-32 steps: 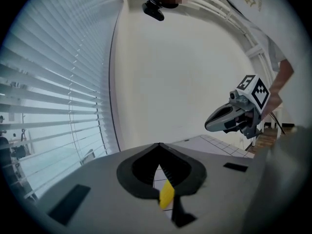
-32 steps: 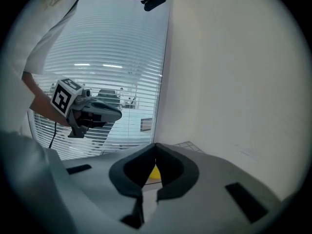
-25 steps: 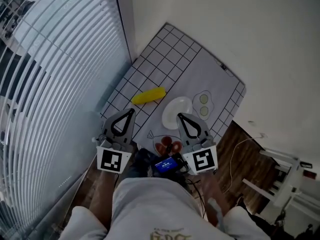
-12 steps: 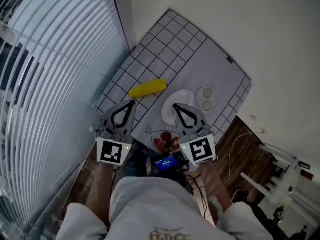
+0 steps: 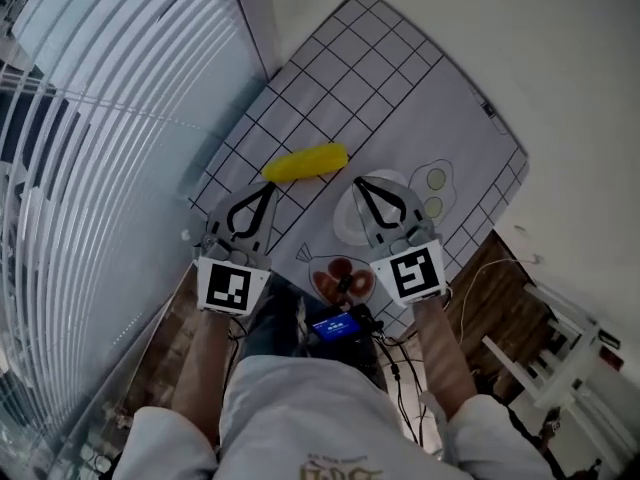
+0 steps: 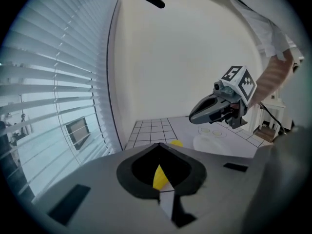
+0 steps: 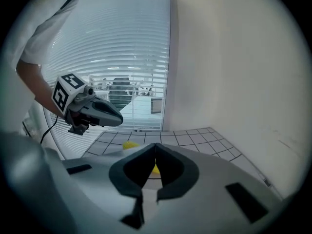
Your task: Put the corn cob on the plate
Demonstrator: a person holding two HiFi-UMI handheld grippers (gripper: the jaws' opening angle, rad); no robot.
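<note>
A yellow corn cob (image 5: 305,163) lies on its side on the grid-printed mat (image 5: 400,98), left of the white plate (image 5: 344,220). My left gripper (image 5: 266,187) is shut and empty, its tip just short of the cob's near side and above it. The right gripper (image 5: 357,182) is also shut and empty, and hangs over the plate, hiding part of it. In the left gripper view the corn cob (image 6: 158,177) shows through the jaw opening, with the plate (image 6: 214,143) to the right. The right gripper view shows the corn cob (image 7: 129,145) ahead on the mat.
Window blinds (image 5: 90,148) run along the left edge of the mat and a white wall (image 5: 560,58) lies beyond it. Round green slices (image 5: 435,179) lie past the plate and red pieces (image 5: 340,280) near me. White furniture (image 5: 570,338) and a cable (image 5: 505,268) are on the wooden floor at right.
Both grippers have come down toward the mat, staying shut. The left tip is now close to the corn cob and the right one is over the plate.
</note>
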